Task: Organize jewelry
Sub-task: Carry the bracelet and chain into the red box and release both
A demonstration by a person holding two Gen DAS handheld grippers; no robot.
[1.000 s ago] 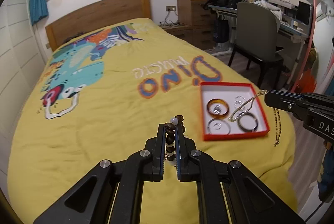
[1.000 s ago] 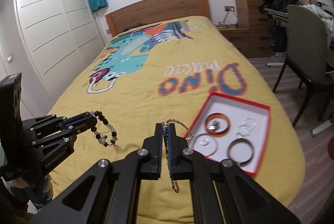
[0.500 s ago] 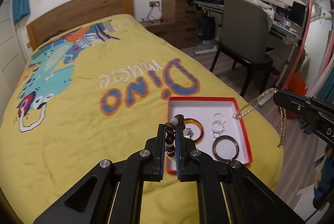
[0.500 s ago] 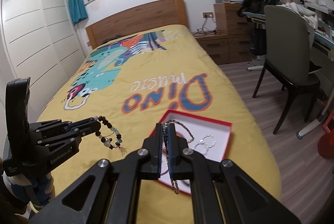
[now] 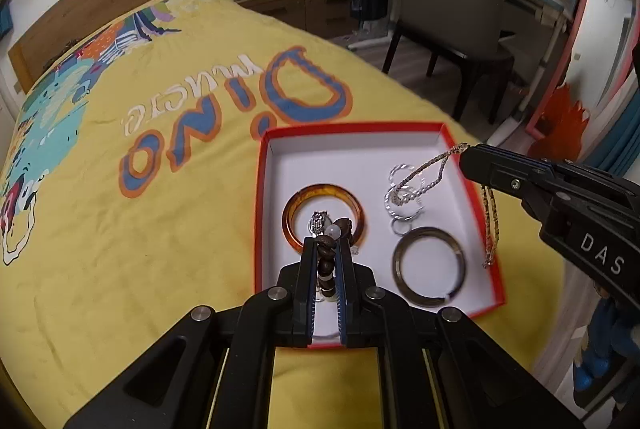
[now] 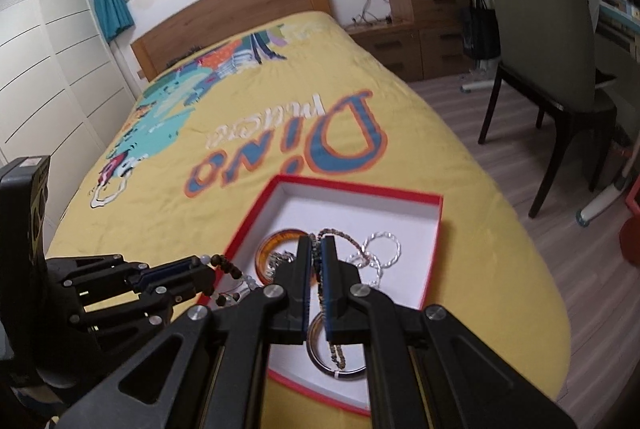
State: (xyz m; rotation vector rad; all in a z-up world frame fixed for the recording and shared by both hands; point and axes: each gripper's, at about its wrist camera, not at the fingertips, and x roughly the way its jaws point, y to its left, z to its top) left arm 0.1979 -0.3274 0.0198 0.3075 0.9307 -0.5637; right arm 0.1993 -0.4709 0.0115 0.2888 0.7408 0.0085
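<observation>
A red-rimmed white box (image 5: 260,189) (image 6: 434,225) lies on the yellow bedspread near the bed's foot. Inside it lie an amber bangle (image 5: 298,199) (image 6: 266,245), a dark metal bangle (image 5: 428,265) (image 6: 320,359) and twisted silver rings (image 5: 404,197) (image 6: 382,247). My left gripper (image 5: 327,245) (image 6: 208,269) is shut on a dark wooden bead bracelet (image 5: 326,261) (image 6: 230,267) and hovers over the box's near left part. My right gripper (image 6: 316,243) (image 5: 466,153) is shut on a thin beaded chain (image 6: 336,349) (image 5: 490,221) that dangles over the box's right side.
The yellow bedspread (image 5: 140,229) with a dinosaur print covers the bed, with a wooden headboard (image 6: 240,13) behind. A grey chair (image 5: 448,1) and a desk stand on the wood floor to the right. White wardrobe doors (image 6: 48,69) line the left wall.
Both grippers have moved forward and down toward the box, which now looms much larger. The bead bracelet and the chain now hang over the box. Both grips are unchanged.
</observation>
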